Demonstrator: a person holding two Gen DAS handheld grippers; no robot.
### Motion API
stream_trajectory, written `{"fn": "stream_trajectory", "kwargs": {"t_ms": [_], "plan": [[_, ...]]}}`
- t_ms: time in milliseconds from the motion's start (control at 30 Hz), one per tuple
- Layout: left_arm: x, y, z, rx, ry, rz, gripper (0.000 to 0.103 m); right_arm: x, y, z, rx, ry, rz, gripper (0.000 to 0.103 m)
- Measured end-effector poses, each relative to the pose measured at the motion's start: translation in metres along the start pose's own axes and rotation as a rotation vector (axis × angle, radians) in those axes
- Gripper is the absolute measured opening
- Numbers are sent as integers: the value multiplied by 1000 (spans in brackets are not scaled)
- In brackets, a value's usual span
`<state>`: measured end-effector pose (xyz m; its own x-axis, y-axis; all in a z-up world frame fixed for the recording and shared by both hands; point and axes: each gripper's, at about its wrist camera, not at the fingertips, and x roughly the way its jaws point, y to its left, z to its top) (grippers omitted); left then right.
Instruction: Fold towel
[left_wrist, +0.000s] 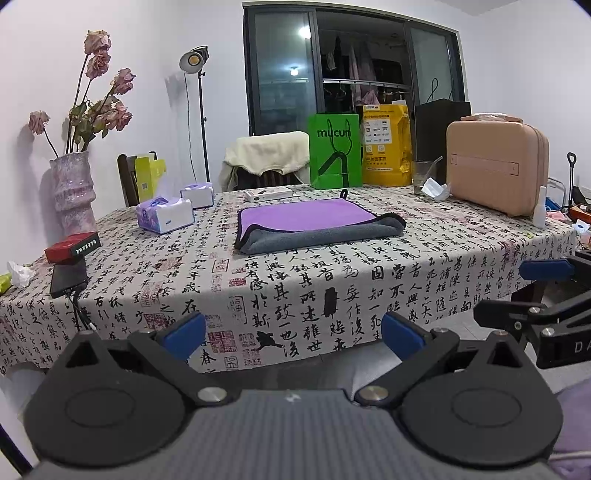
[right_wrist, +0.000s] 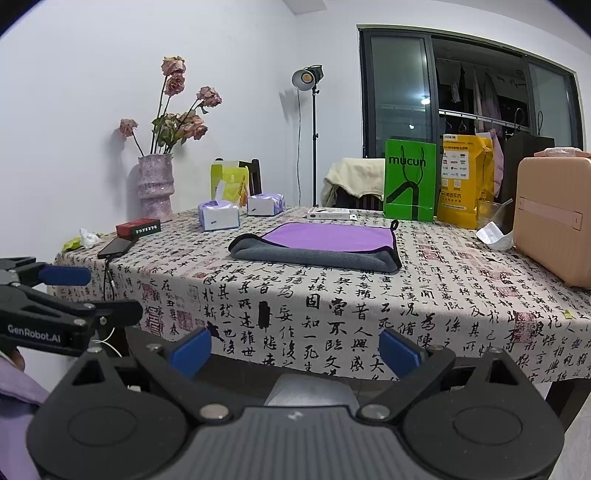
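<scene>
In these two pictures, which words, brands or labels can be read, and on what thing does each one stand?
"mucun": on the green paper bag.
"GenRobot.AI": on the left gripper, seen from the right wrist.
"DA", cut off at the frame edge: on the right gripper.
Yellow bag, red box, tissue packs: print too small to read.
Tablecloth: Chinese calligraphy, not transcribed.

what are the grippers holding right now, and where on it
Nothing is held. The left gripper and right gripper are both open, short of the table edge. The folded purple and grey towel lies untouched on the tablecloth.
</scene>
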<state>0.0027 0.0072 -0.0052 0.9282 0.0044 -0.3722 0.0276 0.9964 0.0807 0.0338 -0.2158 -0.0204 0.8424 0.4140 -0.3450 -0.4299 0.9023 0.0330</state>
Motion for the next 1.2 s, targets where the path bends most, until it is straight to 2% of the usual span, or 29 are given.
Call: {"fn": "stream_trajectory", "kwargs": {"t_ms": [167,367,567,900,1200], "plan": [[4,4,3,22,-4,11,103,0,-5,-6,3,-10,-16,98],[9,14,7,2,-12,29,103,4,-12,-10,22,-3,-33,98],[16,19,7,9,-9,31,103,9,-17,-9,8,-26,-58,103],[57,33,16,-18,44,37,103,41,-35,-12,-1,-20,-108,103],[94,34,34,-5,51,46,103,75,-60,2,34,-10,-133,103]]}}
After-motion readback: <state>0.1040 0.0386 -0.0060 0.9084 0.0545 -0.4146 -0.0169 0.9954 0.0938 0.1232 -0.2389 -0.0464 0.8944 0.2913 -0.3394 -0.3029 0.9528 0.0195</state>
